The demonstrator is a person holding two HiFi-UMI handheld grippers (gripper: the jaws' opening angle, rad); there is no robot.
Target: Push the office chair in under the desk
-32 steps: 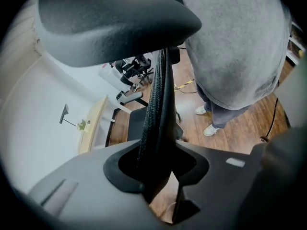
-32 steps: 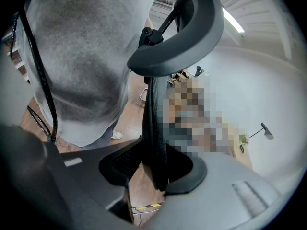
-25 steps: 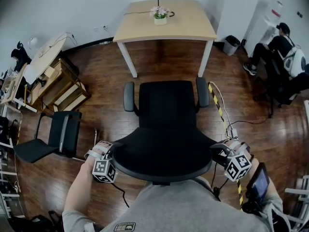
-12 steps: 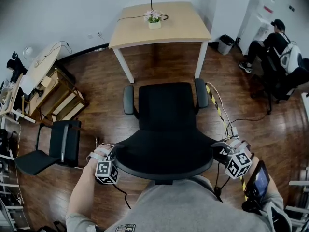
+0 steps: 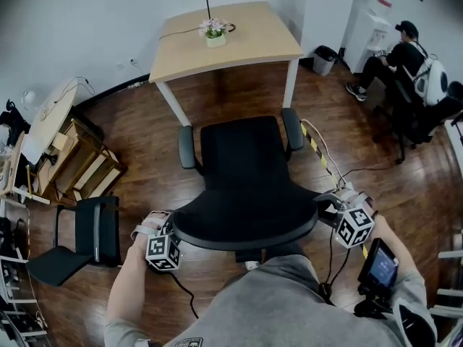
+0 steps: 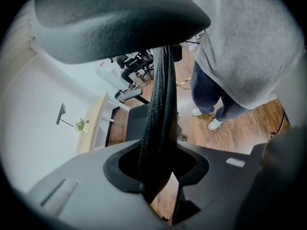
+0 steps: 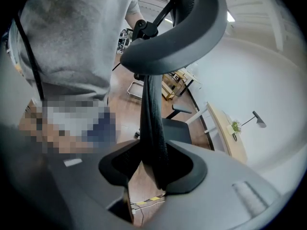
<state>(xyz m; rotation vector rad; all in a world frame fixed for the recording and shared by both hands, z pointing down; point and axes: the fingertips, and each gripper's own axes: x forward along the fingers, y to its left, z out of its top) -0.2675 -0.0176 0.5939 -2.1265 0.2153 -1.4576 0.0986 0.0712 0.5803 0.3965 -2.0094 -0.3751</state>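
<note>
Left gripper (image 5: 171, 231) and right gripper (image 5: 325, 210) each clamp a side edge of the backrest of the office chair (image 5: 242, 194). Ahead of both, open floor (image 5: 231, 98) reaches the desk (image 5: 246, 38).

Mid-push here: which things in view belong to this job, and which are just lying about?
Job: office chair, clamped at its backrest by the left gripper and right gripper; desk.
Lying about: potted plant, spare black chair, wooden shelves, bin.

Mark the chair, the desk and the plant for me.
chair (image 5: 242, 154): head view, middle of the seat.
desk (image 5: 253, 38): head view, bare tabletop right of the plant.
plant (image 5: 214, 40): head view, on its pot.
</note>
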